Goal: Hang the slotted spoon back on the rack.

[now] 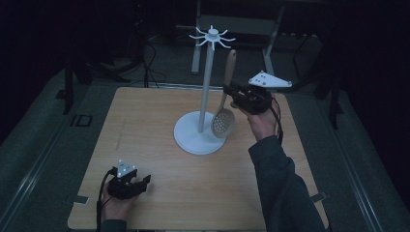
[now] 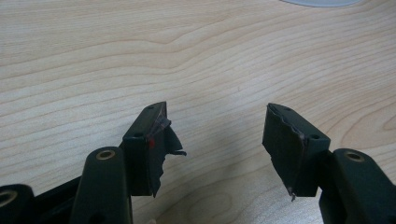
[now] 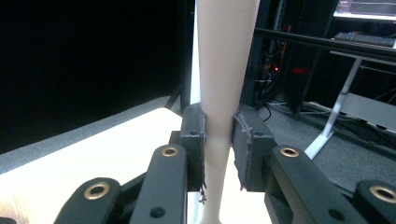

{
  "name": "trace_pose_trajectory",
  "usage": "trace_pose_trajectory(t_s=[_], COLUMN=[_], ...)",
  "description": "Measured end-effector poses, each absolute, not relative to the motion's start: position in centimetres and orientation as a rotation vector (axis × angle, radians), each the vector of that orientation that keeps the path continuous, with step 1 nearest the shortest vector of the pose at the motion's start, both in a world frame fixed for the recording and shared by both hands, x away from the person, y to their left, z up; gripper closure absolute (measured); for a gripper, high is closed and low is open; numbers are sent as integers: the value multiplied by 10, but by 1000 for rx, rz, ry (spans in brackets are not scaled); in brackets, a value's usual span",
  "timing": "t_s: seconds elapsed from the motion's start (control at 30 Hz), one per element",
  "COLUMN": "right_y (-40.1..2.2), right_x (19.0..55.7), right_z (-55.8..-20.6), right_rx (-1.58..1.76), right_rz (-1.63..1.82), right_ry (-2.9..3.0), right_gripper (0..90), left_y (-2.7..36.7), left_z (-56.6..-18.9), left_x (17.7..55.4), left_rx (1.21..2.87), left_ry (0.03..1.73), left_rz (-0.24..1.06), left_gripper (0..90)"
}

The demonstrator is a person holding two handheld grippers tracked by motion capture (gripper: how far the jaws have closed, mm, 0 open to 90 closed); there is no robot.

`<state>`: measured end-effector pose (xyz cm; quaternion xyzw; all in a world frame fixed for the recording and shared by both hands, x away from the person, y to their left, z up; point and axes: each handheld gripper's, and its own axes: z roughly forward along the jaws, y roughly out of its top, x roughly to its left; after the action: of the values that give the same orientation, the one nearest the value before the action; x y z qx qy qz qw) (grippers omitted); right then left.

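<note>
Spoon: one slotted spoon (image 1: 226,99), held up just right of the stand's pole, handle end up, bowl down near the base.
Long axis: nearly upright, tilted slightly right at the top.
Right gripper (image 1: 235,95): clamped on the spoon's handle (image 3: 223,84) about midway.
Hooks: one ring of hooks (image 1: 212,36) up and left of the handle tip.
Stand: one white stand (image 1: 200,130).
Left gripper (image 1: 143,182): jaws apart, nothing between them, well away at the table's (image 1: 154,121) near edge.
Nearer hand: the right.

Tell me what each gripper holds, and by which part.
Right gripper grips the slotted spoon mid-handle, bowl hanging down. Left gripper holds nothing, jaws open.
</note>
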<state>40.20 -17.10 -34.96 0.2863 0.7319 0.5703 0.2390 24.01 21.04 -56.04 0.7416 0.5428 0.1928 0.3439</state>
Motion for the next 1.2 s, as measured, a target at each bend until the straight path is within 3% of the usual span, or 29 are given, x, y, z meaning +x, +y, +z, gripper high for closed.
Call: trace_pose_trajectory(t_s=[1.2], right_y=[-150], right_x=[422], right_z=[-338], right_rx=[822], right_rz=[1536], right_ry=[2053], right_gripper=[749], left_y=[210], left_z=[-560], left_x=[241], left_rx=[1934], left_ry=[1400], left_rz=[498], left_gripper=[408])
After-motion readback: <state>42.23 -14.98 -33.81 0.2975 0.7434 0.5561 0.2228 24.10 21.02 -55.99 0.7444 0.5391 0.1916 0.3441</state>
